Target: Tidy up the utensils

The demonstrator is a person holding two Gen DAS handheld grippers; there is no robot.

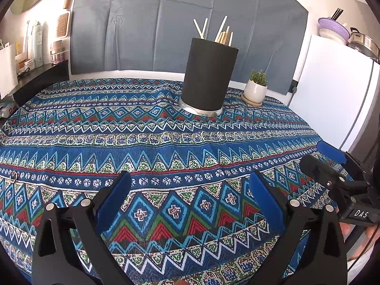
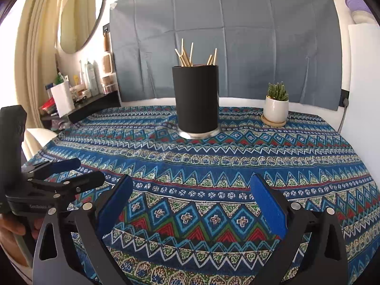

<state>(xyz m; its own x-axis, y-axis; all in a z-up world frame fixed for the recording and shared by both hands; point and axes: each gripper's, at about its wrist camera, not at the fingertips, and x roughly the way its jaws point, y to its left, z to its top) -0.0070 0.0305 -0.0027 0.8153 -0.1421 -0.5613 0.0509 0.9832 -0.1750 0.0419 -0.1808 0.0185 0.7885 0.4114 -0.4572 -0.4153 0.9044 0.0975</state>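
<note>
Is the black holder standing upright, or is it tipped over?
Upright. The black holder stands on its silver base on the tablecloth, with the chopsticks pointing up from its open top.

Left gripper (image 1: pixel 190 182) black, blue fingers (image 1: pixel 267 201), silver screws, "DAS" marking

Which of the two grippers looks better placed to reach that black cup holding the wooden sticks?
Slightly the right gripper, I'd judge. Both grippers are open and empty, but in its view the black cup stands almost straight ahead between its fingers. From the left gripper, the cup sits off toward the right.
</note>
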